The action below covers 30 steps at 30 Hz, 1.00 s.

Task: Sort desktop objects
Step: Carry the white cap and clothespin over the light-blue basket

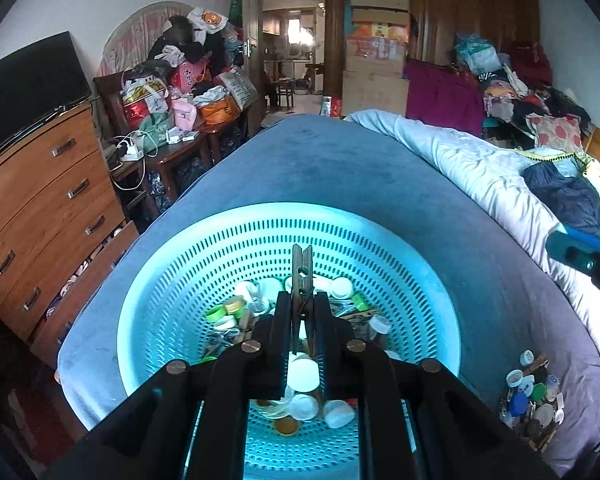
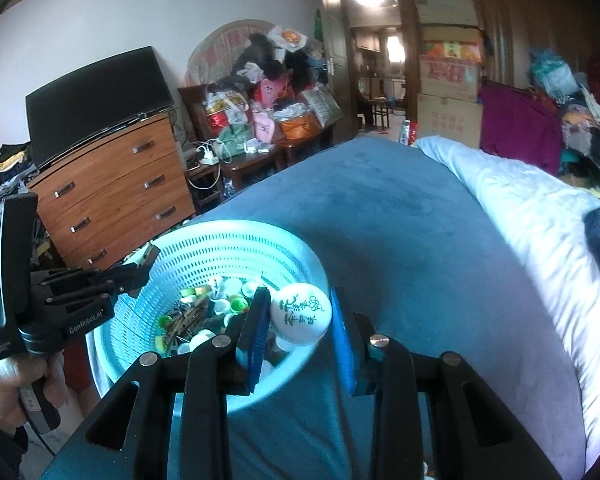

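**Grippers carrying a peg and a cap over the basket**

Left wrist view: left gripper (image 1: 300, 320) has its jaws pinching a wooden clothespin (image 1: 302, 280) upright above the turquoise basket (image 1: 148, 304), likely for sorting out. A sorted pile (image 1: 532, 392) lies near right on the bed (image 1: 340, 168).

Right wrist view: right gripper (image 2: 300, 320) pinches a white printed cap (image 2: 301, 314) over the basket's right rim.

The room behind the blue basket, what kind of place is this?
Most likely a lived-in bedroom, also used for storage. A bed with a white quilt fills the middle, a wooden dresser with a dark screen stands by the wall, and cardboard boxes are stacked near the door.
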Tool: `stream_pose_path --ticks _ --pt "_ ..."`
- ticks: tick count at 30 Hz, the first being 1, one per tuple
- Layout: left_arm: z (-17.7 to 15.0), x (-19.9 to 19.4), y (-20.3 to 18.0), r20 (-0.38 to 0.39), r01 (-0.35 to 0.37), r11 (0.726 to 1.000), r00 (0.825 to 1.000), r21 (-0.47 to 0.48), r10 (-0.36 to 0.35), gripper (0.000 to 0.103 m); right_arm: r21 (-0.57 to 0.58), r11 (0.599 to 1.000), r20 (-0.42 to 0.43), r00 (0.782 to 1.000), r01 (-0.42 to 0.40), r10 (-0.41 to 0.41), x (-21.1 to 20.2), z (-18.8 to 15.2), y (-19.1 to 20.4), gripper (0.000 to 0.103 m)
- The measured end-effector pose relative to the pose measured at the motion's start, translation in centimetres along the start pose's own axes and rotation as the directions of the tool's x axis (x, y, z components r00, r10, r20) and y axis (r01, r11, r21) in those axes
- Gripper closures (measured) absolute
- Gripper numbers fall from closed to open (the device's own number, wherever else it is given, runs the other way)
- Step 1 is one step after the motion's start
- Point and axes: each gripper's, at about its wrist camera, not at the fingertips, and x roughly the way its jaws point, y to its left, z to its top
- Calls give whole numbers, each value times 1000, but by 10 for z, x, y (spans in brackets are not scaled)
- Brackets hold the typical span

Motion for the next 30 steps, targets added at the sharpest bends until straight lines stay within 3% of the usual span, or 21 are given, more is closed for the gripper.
stream_pose_path --ticks 14,20,30 --pt "17 20 44 -41 -25 1000 999 -3 25 91 -56 997 -48 998 -45 43 41 29 34 74" --pt "38 33 61 -100 9 1000 995 21 -7 91 -42 995 -91 992 -88 84 63 46 35 74" --pt "79 73 79 -223 73 993 974 93 -50 91 77 975 -255 942 -207 220 118 82 29 74"
